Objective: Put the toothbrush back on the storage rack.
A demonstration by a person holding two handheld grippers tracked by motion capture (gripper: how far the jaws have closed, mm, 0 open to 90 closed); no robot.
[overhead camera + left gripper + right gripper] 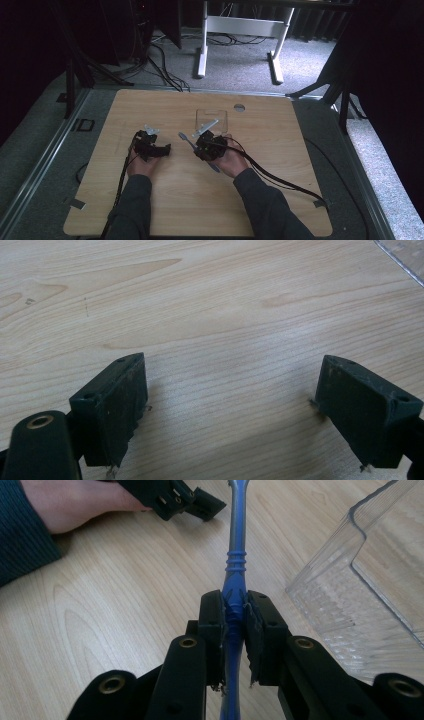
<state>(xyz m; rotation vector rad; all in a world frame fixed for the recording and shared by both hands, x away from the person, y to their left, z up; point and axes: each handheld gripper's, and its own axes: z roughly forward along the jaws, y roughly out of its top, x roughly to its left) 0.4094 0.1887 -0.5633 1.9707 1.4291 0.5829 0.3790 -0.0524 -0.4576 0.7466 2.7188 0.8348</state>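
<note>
1. Toothbrush (235, 555): blue plastic handle with a ribbed collar partway along, narrowing to a paler grey neck at its far end. You hold it near the middle of the table, just left of the clear container. In the high view it (186, 139) lies slanted, its head end pointing far-left and its tail end poking out near your right hand.
2. Right gripper (234, 630): your jaws are pressed together on the toothbrush handle, one pad on each side, just below the ribbed collar. The right gripper view gives this grip plainly; in the high view the right gripper (209, 145) is a dark mass and the contact cannot be made out.
3. Left gripper (232, 410): your jaws stand wide apart with bare wood between them, nothing held. The left gripper view shows that gap; the high view places the left gripper (150, 146) left of the toothbrush, close to it but apart.
4. Clear container (370, 595): transparent plastic, ridged wall, open top, just right of the toothbrush. In the high view it (212, 120) sits just beyond your right gripper.
5. Table (280, 150): light wood grain, rounded corners, a small round grommet (239, 107) near the far edge.
</note>
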